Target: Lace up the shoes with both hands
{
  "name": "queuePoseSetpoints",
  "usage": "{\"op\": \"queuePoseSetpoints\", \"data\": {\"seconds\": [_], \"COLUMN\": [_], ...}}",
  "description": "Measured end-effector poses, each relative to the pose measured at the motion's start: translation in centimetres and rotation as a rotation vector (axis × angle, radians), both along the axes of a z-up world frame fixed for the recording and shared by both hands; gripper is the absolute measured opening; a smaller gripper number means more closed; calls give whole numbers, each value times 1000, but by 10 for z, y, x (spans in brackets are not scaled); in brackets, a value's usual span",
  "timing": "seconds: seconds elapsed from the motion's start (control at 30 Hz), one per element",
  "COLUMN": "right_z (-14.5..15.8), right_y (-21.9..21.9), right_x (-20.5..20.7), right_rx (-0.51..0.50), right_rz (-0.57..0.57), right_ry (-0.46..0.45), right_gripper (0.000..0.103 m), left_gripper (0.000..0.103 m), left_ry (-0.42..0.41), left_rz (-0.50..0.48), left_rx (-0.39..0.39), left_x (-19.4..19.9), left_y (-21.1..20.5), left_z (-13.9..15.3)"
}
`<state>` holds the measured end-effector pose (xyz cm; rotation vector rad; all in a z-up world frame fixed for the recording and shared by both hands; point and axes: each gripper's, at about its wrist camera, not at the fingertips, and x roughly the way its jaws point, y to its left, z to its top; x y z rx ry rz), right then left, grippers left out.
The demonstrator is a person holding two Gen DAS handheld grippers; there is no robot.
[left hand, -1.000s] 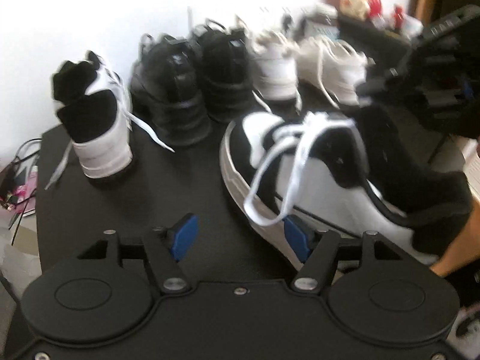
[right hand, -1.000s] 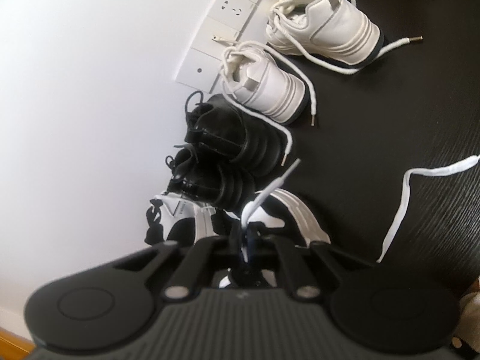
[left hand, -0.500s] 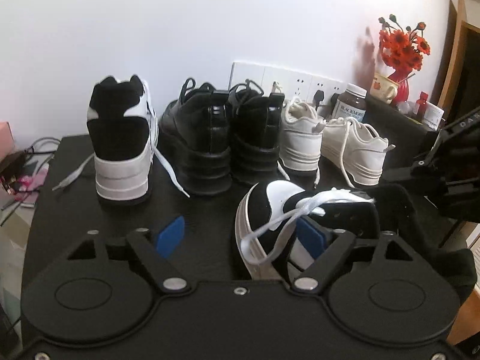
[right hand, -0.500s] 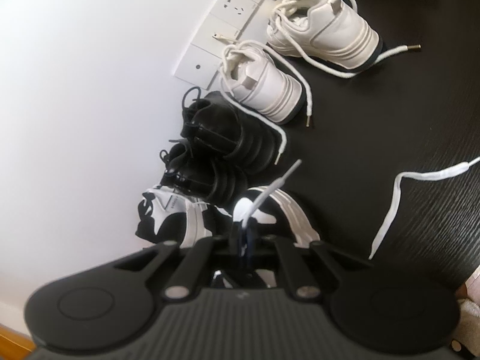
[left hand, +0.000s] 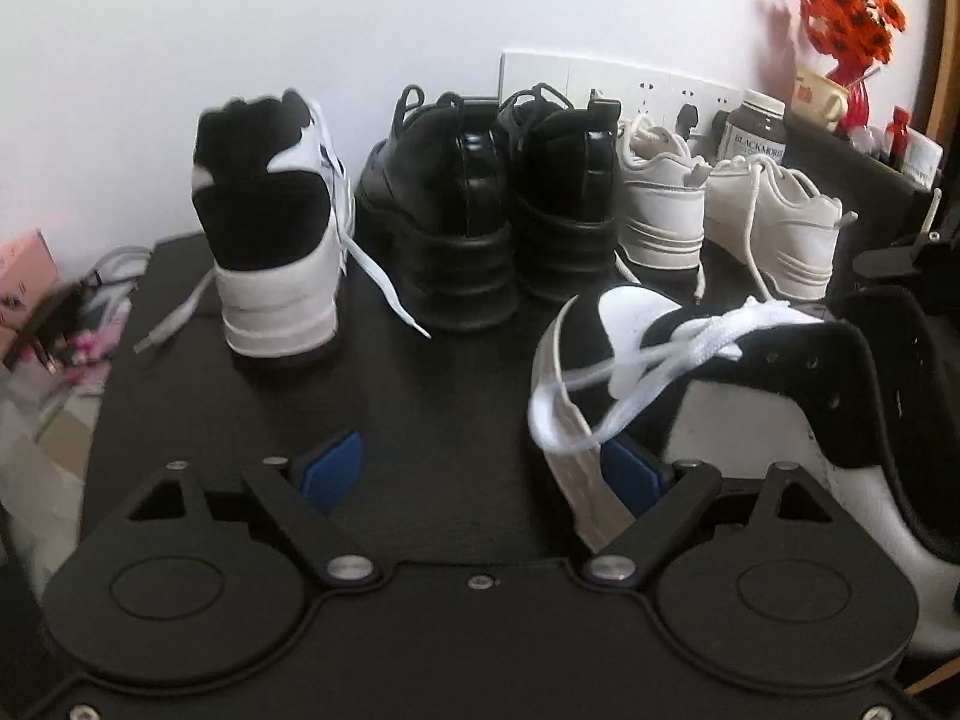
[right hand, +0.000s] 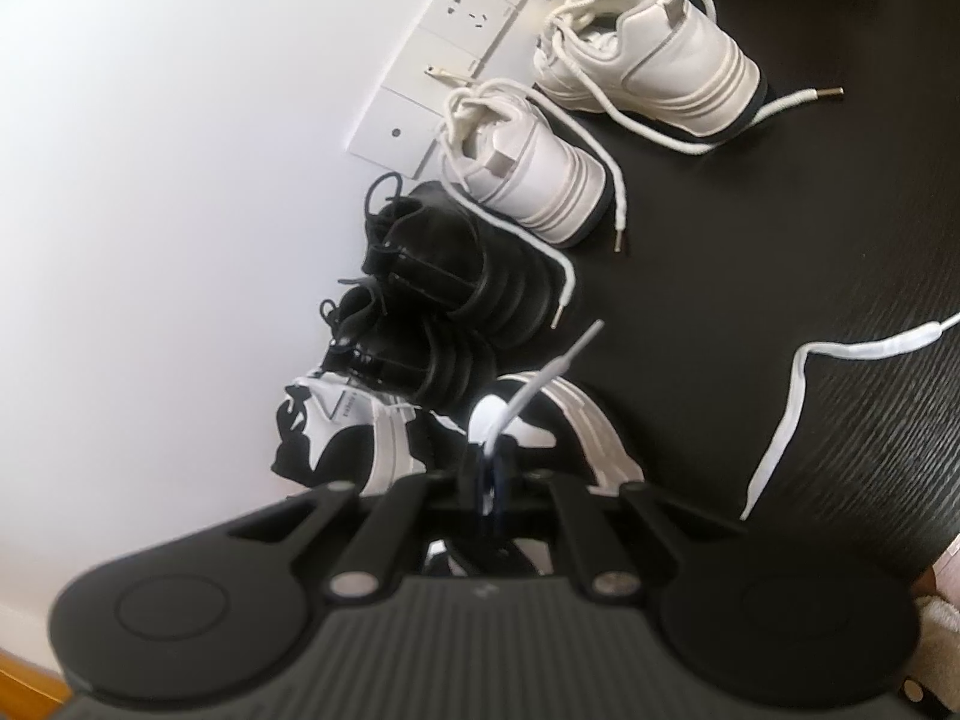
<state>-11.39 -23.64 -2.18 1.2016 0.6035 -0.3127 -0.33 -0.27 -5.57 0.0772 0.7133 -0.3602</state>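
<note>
A black and white sneaker (left hand: 750, 396) lies at the right of the dark table (left hand: 432, 396), toe towards the row of shoes. Its white lace (left hand: 636, 366) loops loosely over the toe. My left gripper (left hand: 480, 471) is open wide, blue pads far apart. The right-hand pad sits just behind the toe's sole and the hanging lace loop, and nothing is pinched. My right gripper (right hand: 489, 480) is shut on one white lace end (right hand: 540, 378) above the same sneaker (right hand: 564, 420), with the tip poking up past the pads. The other lace end (right hand: 792, 396) trails over the table.
Along the wall stand the matching black and white sneaker (left hand: 270, 228), two black shoes (left hand: 456, 210) and two white shoes (left hand: 660, 204). A jar (left hand: 753, 132), red flowers (left hand: 852, 6) and wall sockets (right hand: 456, 30) are behind. Clutter with a pink box (left hand: 24, 276) lies off the table's left edge.
My left gripper's jaws have spread wider and it has rolled and dipped, so the sneaker now sits further right. The right gripper still holds the lace end in the same place.
</note>
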Motion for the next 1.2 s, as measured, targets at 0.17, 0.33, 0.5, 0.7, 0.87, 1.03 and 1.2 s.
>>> {"op": "queuePoseSetpoints", "data": {"seconds": [0.17,0.33,0.5,0.7,0.87,1.03,1.2], "right_z": [1,1,1,1,3,7,11], "right_y": [0,1,2,2,4,5,6], "right_x": [0,0,0,-1,-1,-3,-4], "right_rx": [-2,-2,2,3,-15,-53,-76], "right_rz": [1,1,-3,-10,-11,-19,-21], "right_ry": [2,-1,-4,-9,-22,-39,-52], "right_gripper": [4,4,4,4,4,3,3], "left_gripper": [87,88,88,89,88,87,89], "left_ry": [-92,-239,-201,-138,-129,-217,-297], "left_rz": [38,56,8,-44,48,131,195], "left_rx": [-96,-196,-215,-199,-180,-181,-164], "left_x": [-3,-12,-5,2,17,23,30], "left_y": [11,18,9,-8,-10,-3,3], "left_z": [14,38,40,33,30,43,61]}}
